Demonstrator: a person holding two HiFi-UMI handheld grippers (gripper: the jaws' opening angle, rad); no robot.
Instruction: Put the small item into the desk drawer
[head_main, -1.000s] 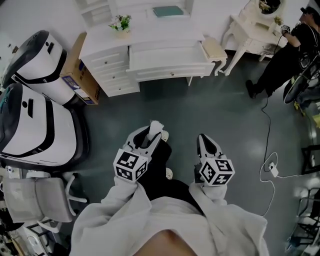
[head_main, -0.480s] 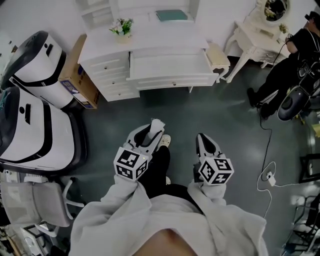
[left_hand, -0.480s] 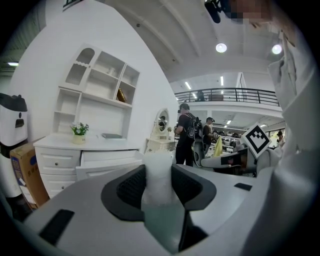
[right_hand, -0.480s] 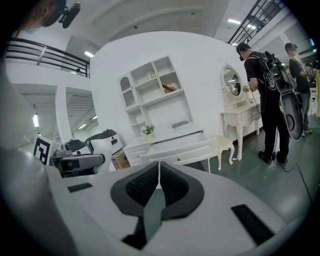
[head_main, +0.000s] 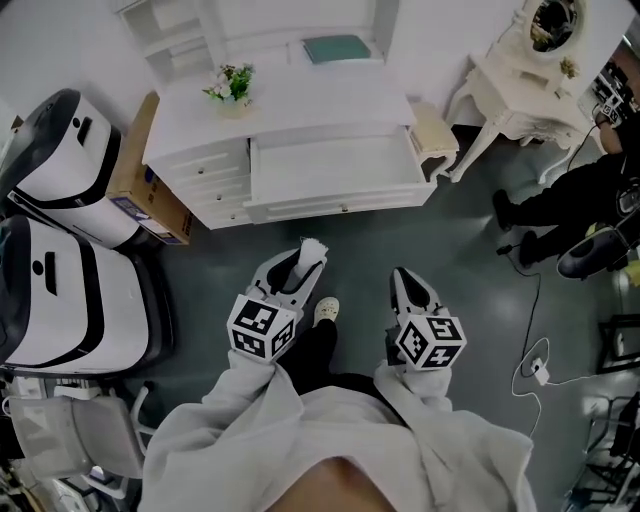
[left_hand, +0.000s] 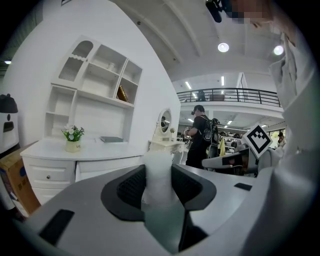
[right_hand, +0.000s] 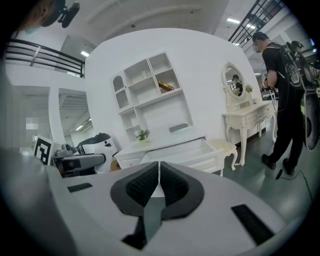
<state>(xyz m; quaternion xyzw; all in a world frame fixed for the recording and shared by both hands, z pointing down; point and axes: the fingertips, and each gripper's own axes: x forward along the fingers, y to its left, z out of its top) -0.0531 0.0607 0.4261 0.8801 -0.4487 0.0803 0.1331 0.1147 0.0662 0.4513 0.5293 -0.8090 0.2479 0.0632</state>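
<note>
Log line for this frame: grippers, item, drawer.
left gripper: shut on white item | right gripper: shut, empty | drawer: open, ahead of both grippers | item not yet in drawer

The desk (head_main: 310, 100) is white, the book (head_main: 336, 48) on it teal, the floor (head_main: 450, 230) dark grey, the cardboard box (head_main: 133, 172) brown.

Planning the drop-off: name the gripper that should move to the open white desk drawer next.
Left, I'd say: the left gripper grips the small whitish item; the right gripper is shut, empty.
</note>
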